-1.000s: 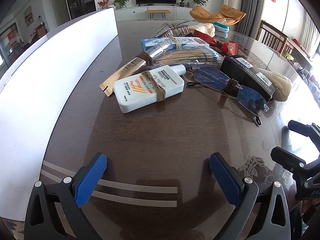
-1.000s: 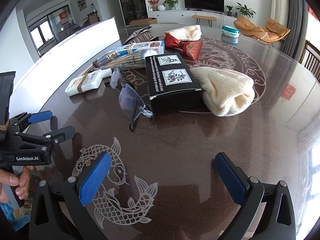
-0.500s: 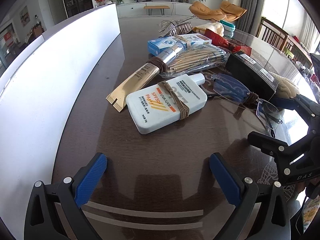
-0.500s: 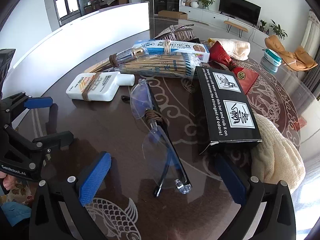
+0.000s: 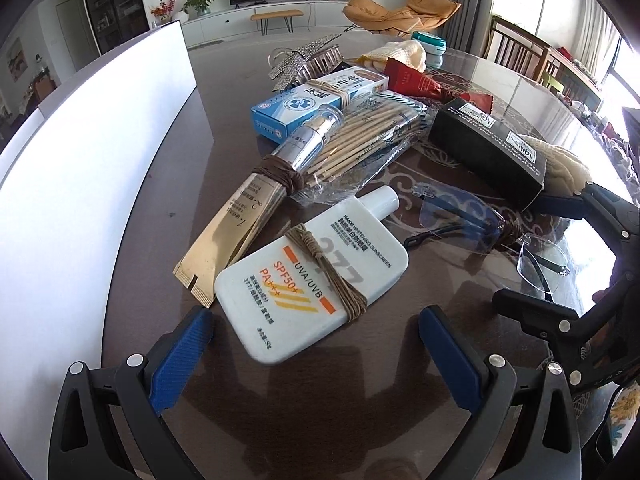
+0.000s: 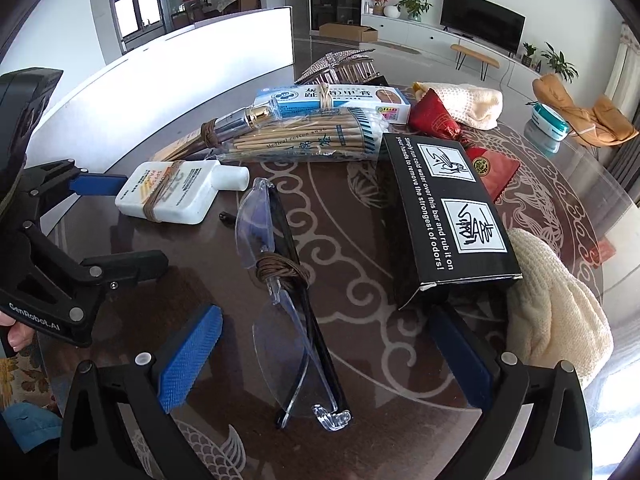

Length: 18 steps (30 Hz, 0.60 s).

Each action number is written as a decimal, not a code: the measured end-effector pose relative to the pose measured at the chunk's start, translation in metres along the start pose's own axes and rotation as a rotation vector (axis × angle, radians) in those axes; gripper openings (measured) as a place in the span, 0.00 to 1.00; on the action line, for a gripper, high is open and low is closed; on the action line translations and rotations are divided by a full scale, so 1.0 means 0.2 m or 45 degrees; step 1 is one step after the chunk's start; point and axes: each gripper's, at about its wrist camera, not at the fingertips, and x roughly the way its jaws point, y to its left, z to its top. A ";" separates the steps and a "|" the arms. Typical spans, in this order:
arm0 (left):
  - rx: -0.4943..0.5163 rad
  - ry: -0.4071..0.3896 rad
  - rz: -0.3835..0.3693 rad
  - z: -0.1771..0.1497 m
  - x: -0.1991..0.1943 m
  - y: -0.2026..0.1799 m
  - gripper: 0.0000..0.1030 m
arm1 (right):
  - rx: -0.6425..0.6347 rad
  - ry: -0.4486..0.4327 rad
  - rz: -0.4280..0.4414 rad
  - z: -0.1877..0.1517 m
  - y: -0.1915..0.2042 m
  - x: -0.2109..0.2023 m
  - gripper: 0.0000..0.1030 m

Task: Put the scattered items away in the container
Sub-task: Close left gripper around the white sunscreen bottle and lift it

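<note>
A white sunscreen bottle (image 5: 312,276) bound with brown string lies on the dark table, its lower end between the open fingers of my left gripper (image 5: 316,344). It also shows in the right wrist view (image 6: 176,192). Folded clear glasses (image 6: 288,292) lie between the open fingers of my right gripper (image 6: 324,356); they also show in the left wrist view (image 5: 480,232). Behind lie a gold tube (image 5: 236,224), a pack of cotton swabs (image 5: 368,140), a blue-white box (image 5: 316,100) and a black box (image 6: 444,216). The white container (image 5: 80,168) stands along the left.
A cream knitted cloth (image 6: 560,312) lies right of the black box. A red pouch (image 6: 440,120), a second cream cloth (image 6: 464,104), a rhinestone hair comb (image 6: 340,66) and a teal tin (image 6: 548,120) sit farther back. Chairs stand beyond the table.
Both grippers have moved forward over the table. The sunscreen bottle now sits between the left fingers and the glasses between the right fingers. Both stay open.
</note>
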 end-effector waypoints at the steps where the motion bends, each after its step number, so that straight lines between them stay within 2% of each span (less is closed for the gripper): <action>1: 0.020 -0.005 -0.016 0.02 0.01 0.00 1.00 | 0.002 -0.001 -0.001 0.00 0.00 0.00 1.00; 7: 0.147 0.003 -0.089 0.14 0.07 -0.01 1.00 | 0.006 -0.003 -0.002 0.00 0.00 0.00 1.00; 12: 0.237 0.014 -0.139 0.11 0.04 -0.04 1.00 | 0.007 -0.003 -0.004 0.00 0.00 0.00 1.00; 14: 0.235 -0.027 -0.142 0.08 0.01 -0.03 0.86 | 0.014 -0.004 -0.007 0.00 -0.01 -0.01 1.00; 15: 0.225 -0.044 -0.138 0.07 -0.01 -0.03 0.69 | 0.017 -0.004 -0.009 0.00 -0.01 -0.01 1.00; 16: 0.210 -0.049 -0.131 0.08 -0.01 -0.03 0.57 | 0.020 -0.004 -0.011 0.00 -0.01 -0.01 1.00; 18: 0.179 -0.040 -0.110 0.06 -0.03 -0.02 0.52 | 0.030 -0.005 -0.019 0.00 -0.01 -0.01 1.00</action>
